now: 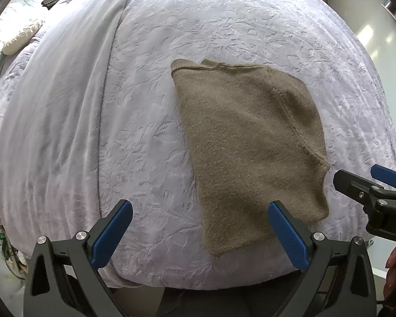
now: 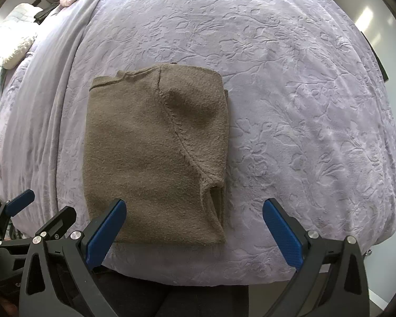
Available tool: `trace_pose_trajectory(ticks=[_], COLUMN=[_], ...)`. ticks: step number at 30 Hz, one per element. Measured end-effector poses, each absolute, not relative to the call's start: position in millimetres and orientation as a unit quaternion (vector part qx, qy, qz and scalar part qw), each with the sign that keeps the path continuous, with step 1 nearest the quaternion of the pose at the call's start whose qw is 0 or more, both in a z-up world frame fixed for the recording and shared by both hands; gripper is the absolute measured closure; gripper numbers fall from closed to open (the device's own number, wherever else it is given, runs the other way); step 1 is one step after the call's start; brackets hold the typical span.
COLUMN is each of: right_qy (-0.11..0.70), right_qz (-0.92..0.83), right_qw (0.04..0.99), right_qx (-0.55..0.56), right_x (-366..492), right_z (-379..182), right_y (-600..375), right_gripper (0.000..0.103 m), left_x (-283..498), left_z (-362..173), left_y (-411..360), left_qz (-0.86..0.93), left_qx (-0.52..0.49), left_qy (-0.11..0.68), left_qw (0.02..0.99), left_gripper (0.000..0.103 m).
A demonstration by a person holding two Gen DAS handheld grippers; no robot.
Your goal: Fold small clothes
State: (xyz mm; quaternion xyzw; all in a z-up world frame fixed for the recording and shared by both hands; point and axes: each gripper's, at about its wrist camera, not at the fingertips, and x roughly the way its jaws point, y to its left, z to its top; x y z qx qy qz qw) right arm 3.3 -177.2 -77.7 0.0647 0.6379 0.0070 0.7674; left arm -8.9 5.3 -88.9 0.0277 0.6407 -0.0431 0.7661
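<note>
Folded sweater [image 2: 155, 155] on bedspread [image 2: 303, 105], apparently untouched; spread fingers [image 2: 107, 233] overlapping near edge

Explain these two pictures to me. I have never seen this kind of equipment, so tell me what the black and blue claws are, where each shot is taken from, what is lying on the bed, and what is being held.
There is no robot here. A person holds a two-finger clamp in each hand, and each clamp carries a wide-angle camera that looks forward along its blue-padded fingers; that lens makes the bed bulge like a ball. One picture is taken from the left gripper, the other from the right gripper. Each clamp also shows at the edge of the other's picture. On the lavender bedspread lies a brown knitted garment, folded into a rough rectangle. A smoother lavender blanket lies to the left, with a pillow beyond. Both clamps are open and hold nothing; they hover at the garment's near edge.
</note>
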Motion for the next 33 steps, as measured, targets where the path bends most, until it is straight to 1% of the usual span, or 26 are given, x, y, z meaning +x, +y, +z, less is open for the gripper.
trace_pose_trajectory(ticks=[33], right_qy=[0.641], right_qz=[0.008], right_qw=[0.766], right_qx=[0.054], right_x=[-0.1], right_z=[-79.3], right_y=[-175.9], right_gripper=[0.000], left_x=[-13.7], left_z=[-91.1], left_y=[4.6], left_qz=[-0.043], left_qx=[0.034], left_qy=[0.643], left_qw=[0.764], left_gripper=[0.000])
